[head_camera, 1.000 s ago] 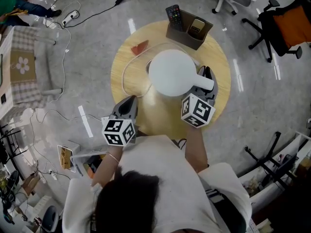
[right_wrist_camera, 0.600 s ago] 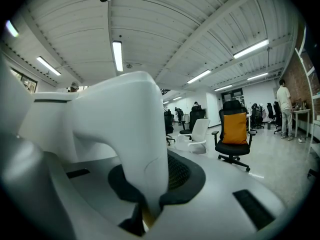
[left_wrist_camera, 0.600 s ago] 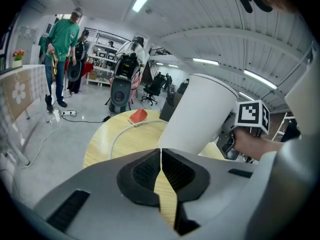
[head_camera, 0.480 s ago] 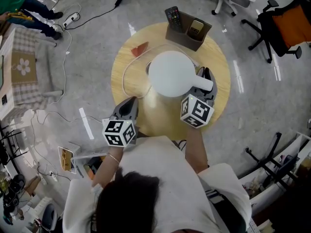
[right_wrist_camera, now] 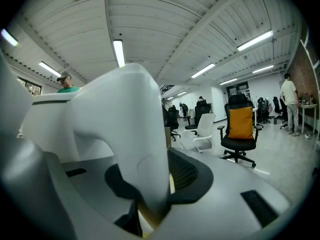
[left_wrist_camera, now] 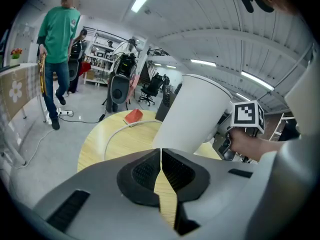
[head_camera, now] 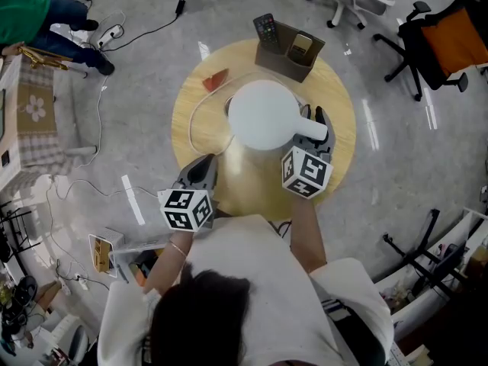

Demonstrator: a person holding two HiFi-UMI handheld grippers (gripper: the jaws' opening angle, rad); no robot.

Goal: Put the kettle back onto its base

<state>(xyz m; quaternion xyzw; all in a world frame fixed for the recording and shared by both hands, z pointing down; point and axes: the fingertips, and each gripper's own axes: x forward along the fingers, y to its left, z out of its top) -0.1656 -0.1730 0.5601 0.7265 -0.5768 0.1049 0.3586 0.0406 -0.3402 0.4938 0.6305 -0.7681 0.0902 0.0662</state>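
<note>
White kettle (head_camera: pixel 263 114) stands mid-way across the round wooden surface (head_camera: pixel 194 139), over its base (head_camera: pixel 228 107). Only a dark sliver of base shows at the kettle's left edge, so I can't tell if it's fully seated. The handle (head_camera: pixel 313 130) points right and near, toward me.

My right gripper (head_camera: pixel 315 120): the fingers straddle the handle, one on each side. They've just been opening. The right gripper view shows a thin gap between the handle and the right-hand pad, so the handle is between them but not clamped.

My left gripper (head_camera: pixel 200 168): over the near-left edge of the surface, apart from the kettle and pointing toward it. Its fingers are closed tip to tip with nothing between them.

A white cable (head_camera: pixel 200 109) loops across the surface left of the kettle. A red item (head_camera: pixel 217 77) lies far-left, beside the cable. A brown box (head_camera: pixel 288 50) sits at the far edge, holding a remote (head_camera: pixel 265 27). A chair with an orange back (head_camera: pixel 450 40) is on the floor, far right. A person in a green top (left_wrist_camera: pixel 57 34) stands far left in the left gripper view.
</note>
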